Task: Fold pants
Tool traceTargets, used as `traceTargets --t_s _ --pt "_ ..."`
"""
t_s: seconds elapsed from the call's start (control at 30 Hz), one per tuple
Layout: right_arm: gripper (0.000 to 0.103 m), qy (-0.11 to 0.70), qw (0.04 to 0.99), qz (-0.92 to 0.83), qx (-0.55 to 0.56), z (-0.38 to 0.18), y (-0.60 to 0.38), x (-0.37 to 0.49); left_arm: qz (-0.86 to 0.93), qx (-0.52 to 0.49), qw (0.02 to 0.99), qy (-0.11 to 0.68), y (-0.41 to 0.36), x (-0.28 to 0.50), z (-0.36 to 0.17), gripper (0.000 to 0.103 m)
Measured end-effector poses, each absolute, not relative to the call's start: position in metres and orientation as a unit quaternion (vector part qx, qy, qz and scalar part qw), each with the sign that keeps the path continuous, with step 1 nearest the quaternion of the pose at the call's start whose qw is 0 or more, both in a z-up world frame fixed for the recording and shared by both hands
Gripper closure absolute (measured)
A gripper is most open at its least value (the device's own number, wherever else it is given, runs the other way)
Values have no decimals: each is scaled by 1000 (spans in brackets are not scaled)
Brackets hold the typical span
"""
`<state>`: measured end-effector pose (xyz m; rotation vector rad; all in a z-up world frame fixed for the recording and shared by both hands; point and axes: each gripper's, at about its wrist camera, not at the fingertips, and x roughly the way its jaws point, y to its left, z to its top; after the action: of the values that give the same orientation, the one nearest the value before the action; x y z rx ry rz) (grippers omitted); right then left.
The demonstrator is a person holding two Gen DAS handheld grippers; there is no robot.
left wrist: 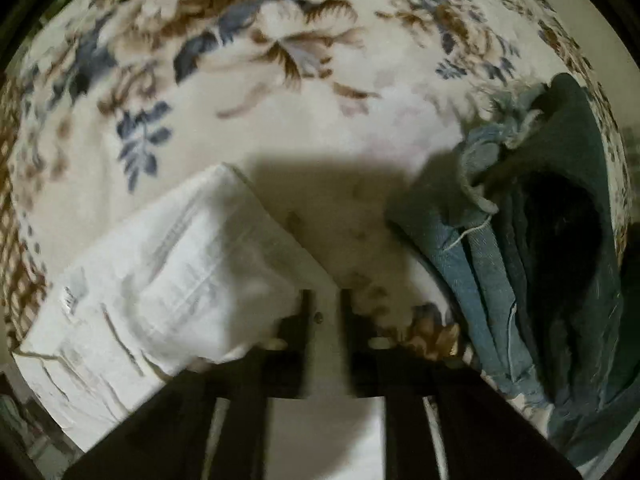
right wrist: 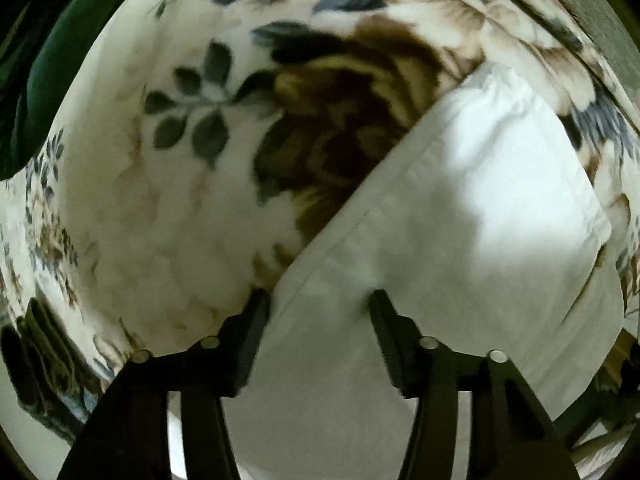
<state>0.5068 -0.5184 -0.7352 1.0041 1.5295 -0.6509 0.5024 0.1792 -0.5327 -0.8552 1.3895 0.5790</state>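
left tool (left wrist: pixel 325 300) nearly clenched, empty | right tool (right wrist: pixel 318 304) spread over white pants (right wrist: pixel 460 220) | jeans pile (left wrist: pixel 520 240) beside

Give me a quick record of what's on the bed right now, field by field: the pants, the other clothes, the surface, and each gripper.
surface: floral blanket, cream with brown and blue flowers
task item: white pants, folded, lying on the blanket
other clothes: blue jeans with frayed hem, beside a dark green garment
left gripper: fingers close together, next to the pants' edge; grip unclear
right gripper: open, fingers straddling the white pants
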Motion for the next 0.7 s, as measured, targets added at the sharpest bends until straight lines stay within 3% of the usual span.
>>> traceTargets --t_s 0.07,0.23,0.27,0.3,0.33,0.4,0.43,0.7 --pt "29 650 560 -270 437 -738 -518 510 267 -366 644 616 177 506 -538 47" --pt "22 677 555 -264 405 -754 -511 519 300 -333 619 645 166 517 -560 47" --pt "23 684 555 -261 395 -757 -507 523 306 -320 625 643 161 519 -555 49" --pt "25 686 556 -264 388 -758 -505 525 308 -308 634 640 157 519 -550 70" --pt "31 684 558 -268 386 -757 -503 526 311 -283 646 637 149 518 -539 87" --pt "83 680 564 -274 381 -748 -498 524 294 -276 667 626 141 511 -523 95" --pt "92 673 565 -267 396 -744 -498 522 285 -272 679 620 139 506 -514 95" --pt "97 600 622 -221 452 -647 -494 484 224 -284 752 551 131 430 -388 96"
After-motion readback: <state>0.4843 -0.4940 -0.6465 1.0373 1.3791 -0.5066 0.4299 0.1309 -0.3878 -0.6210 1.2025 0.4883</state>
